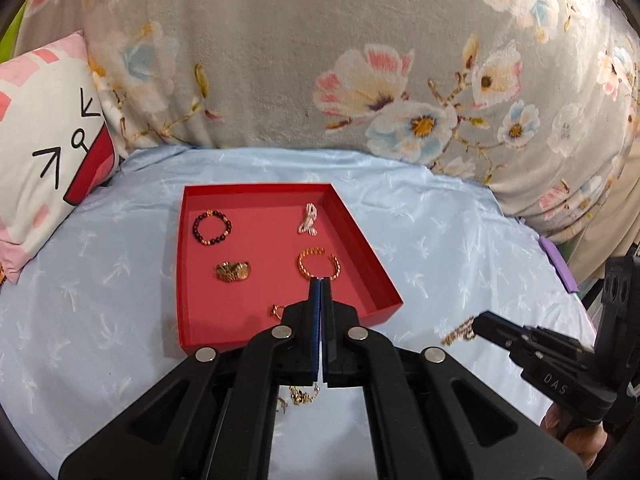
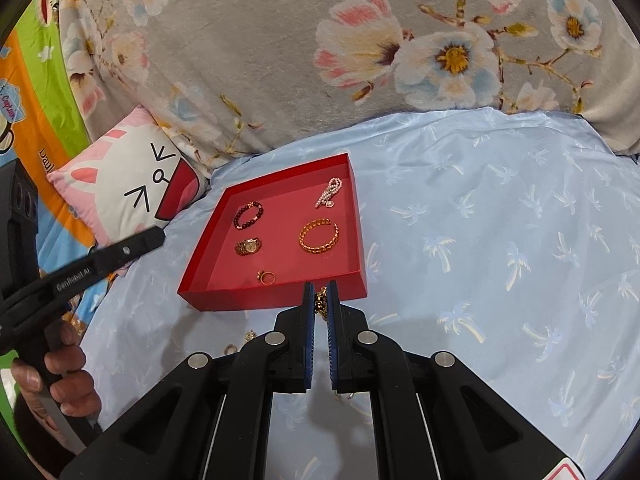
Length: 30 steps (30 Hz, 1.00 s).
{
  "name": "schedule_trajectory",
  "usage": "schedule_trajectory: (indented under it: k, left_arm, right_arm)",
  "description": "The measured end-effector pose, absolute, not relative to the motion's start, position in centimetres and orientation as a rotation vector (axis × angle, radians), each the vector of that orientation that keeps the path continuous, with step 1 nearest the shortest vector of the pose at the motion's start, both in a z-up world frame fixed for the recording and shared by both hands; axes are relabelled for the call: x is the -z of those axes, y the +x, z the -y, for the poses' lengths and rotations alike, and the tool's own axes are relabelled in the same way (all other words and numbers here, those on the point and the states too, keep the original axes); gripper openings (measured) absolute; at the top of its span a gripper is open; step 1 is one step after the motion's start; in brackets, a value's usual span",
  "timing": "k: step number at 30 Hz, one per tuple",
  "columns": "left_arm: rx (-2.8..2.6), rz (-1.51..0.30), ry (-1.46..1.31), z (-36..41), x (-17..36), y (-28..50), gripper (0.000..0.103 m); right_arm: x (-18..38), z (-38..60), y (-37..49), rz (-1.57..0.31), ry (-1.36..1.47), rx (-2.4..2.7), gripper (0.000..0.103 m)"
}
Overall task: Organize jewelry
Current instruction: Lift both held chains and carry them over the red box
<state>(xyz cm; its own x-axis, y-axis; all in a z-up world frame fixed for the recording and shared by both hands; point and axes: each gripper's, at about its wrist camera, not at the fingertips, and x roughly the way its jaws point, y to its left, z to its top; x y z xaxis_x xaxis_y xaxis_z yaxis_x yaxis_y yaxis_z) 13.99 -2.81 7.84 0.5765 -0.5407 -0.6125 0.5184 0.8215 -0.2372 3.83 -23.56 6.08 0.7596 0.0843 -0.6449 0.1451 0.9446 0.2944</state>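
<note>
A: Scanning from the left, what is being shown, and which step is being worked?

B: A cat-face cushion (image 1: 48, 136) is being seen at the far left, then the red tray (image 2: 272, 298) on the blue sheet (image 2: 500, 260). Five pieces are lying in the tray already: a dark bead bracelet (image 2: 248, 215), a gold watch (image 2: 248, 246), a ring (image 2: 267, 277), a gold chain bangle (image 2: 319, 236) and a pearl piece (image 2: 329, 192). The left gripper (image 1: 321, 280) is being held with its jaws pressed together, nothing visibly between them, just over the tray's near edge. Further right, a gold chain (image 2: 321, 300) is being pinched by the right gripper (image 2: 320, 290), just short of the tray's near wall. So a carry to the tray is judged to be in hand.

A: What is being called for next?

B: The chain is probably to be lifted over the wall and released on bare red floor near the front right. More loose gold jewelry (image 1: 302, 396) is still lying on the sheet.

A: Any writing?

B: "DAS" is being read on the right gripper, "GenRobot.AI" on the left; the writing on the orange cloth is too cropped to be read.
</note>
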Motion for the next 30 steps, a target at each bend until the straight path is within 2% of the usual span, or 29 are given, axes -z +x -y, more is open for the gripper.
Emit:
schedule_trajectory:
  k: [3, 5, 6, 13, 15, 17, 24, 30]
  left_arm:
    - [0.602, -0.765, 0.023, 3.4, -5.4, 13.4, 0.005]
    - [0.593, -0.807, 0.059, 4.0, -2.5, 13.2, 0.027]
    - [0.593, -0.819, 0.072, 4.3, -1.5, 13.1, 0.03]
    - [0.586, -0.919, 0.156, 6.0, 4.6, 12.7, 0.028]
    - [0.575, -0.911, 0.172, 5.9, 5.1, 12.4, 0.007]
    - [0.586, -0.91, 0.179, 6.0, 5.1, 12.2, 0.001]
    - [0.607, -0.912, 0.096, 5.1, 3.9, 12.4, 0.0]
    - [0.633, -0.837, -0.013, 3.6, -1.9, 13.0, 0.0]
  right_arm:
    - [-5.7, 23.3, 3.8, -0.719, 0.343, 0.027, 0.005]
    - [-5.4, 23.2, 3.8, -0.729, 0.344, 0.023, 0.005]
    - [-5.3, 23.1, 3.7, -0.732, 0.343, 0.023, 0.005]
    - [-4.8, 23.2, 3.5, -0.741, 0.35, 0.03, 0.005]
    - [-4.8, 23.3, 3.5, -0.741, 0.351, 0.032, 0.005]
    - [-4.8, 23.3, 3.5, -0.742, 0.352, 0.03, 0.005]
    - [-4.6, 23.0, 3.6, -0.751, 0.35, 0.024, 0.005]
    - [-5.5, 22.9, 4.1, -0.734, 0.33, 0.019, 0.005]
